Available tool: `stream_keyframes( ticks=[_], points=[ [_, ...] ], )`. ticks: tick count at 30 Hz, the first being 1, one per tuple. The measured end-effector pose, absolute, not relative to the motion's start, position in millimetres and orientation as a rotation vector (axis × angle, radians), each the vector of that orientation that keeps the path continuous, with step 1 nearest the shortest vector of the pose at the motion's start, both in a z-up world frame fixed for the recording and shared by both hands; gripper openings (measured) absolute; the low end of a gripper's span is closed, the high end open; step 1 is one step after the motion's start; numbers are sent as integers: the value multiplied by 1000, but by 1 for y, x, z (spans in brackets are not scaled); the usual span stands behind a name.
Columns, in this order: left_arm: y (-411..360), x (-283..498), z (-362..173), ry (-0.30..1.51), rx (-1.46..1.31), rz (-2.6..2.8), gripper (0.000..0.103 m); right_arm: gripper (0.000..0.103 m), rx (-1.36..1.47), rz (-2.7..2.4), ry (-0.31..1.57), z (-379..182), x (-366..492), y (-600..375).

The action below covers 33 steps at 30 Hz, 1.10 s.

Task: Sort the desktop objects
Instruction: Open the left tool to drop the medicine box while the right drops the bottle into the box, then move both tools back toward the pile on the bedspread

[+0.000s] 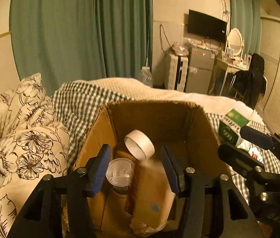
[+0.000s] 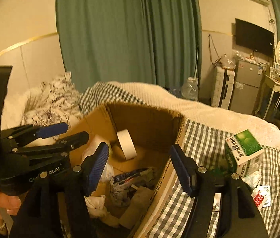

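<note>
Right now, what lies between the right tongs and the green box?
Only checked bedsheet, shown in the right wrist view; the open right tongs hover over the cardboard box's rim, the green box beyond.

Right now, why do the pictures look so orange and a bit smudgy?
Both views glow orange from warm, dim room light. In the right wrist view the flowery pillow is motion-smeared; in the left wrist view the pillow looks sharp. Both bend walls at the edges.

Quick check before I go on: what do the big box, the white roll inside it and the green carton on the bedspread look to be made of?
Big box: brown corrugated cardboard, matte; fluted edges show along the rim.
White roll: looks like tape wound on a ring, smooth and slightly glossy; exact material is unclear.
Green carton: printed paperboard with a faint sheen and crisp folded edges.
Both grippers, left and right, are open and empty.
</note>
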<state>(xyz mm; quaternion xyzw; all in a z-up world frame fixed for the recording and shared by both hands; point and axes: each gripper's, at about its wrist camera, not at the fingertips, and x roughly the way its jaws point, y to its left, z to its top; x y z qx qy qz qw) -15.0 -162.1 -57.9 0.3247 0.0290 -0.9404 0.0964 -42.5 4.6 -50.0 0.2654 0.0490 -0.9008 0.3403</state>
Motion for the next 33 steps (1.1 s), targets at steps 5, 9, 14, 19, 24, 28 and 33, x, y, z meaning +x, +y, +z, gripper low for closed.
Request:
stream_keyframes(
  ticks=[5,9,14,19,24,28,33],
  points=[
    [-156,-6,-39,106,896,-2826,61,68,628,-2371,81,-30,-30,21],
    [-149,3,-24,106,841,-2856,67,70,575,-2388,32,-14,-17,39],
    [-137,17,-7,95,754,-2921,81,76,517,-2428,11,4,0,66],
    [-122,31,8,87,678,-2959,91,79,487,-2477,-36,19,10,95],
    [-106,42,17,78,613,-3011,96,83,474,-2515,-71,27,18,119],
    [-98,51,23,128,544,-3053,99,85,467,-2541,-89,33,21,139],
    [-88,54,24,150,491,-3063,103,93,449,-2586,-57,40,21,161]
  ],
)
